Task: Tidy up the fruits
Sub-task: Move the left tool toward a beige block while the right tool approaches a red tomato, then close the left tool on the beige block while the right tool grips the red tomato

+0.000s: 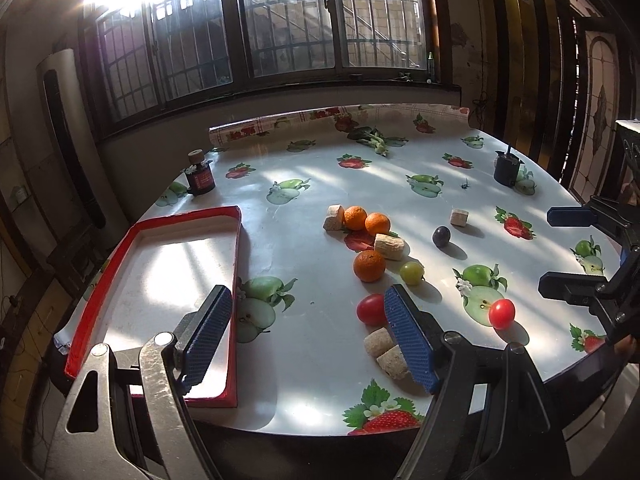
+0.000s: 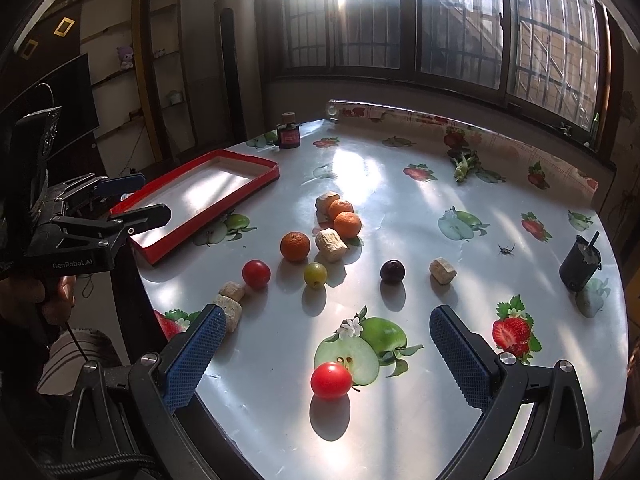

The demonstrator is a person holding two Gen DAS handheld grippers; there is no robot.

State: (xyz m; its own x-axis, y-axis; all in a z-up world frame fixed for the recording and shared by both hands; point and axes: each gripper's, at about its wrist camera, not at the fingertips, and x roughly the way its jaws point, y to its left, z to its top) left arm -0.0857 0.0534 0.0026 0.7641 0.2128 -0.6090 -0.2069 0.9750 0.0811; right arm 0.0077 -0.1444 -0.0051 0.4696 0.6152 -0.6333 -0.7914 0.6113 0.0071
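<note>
Fruit lies loose on the round table: three oranges (image 1: 369,265) (image 2: 295,246), a green grape (image 1: 412,273) (image 2: 315,274), a dark plum (image 1: 441,236) (image 2: 392,271) and two red tomatoes (image 1: 372,309) (image 2: 331,380). An empty red-rimmed tray (image 1: 236,248) (image 2: 208,216) sits at the table's left. My left gripper (image 1: 308,320) is open and empty, between the tray and one tomato. My right gripper (image 2: 328,340) is open and empty, its fingers on either side of the nearest tomato, which lies just before the tips.
Several beige cork-like blocks (image 1: 390,246) (image 2: 331,245) lie among the fruit. A dark jar (image 1: 200,178) stands at the back left, a black cup (image 2: 580,264) at the right, greens (image 1: 374,138) at the back. The table edge is close below both grippers.
</note>
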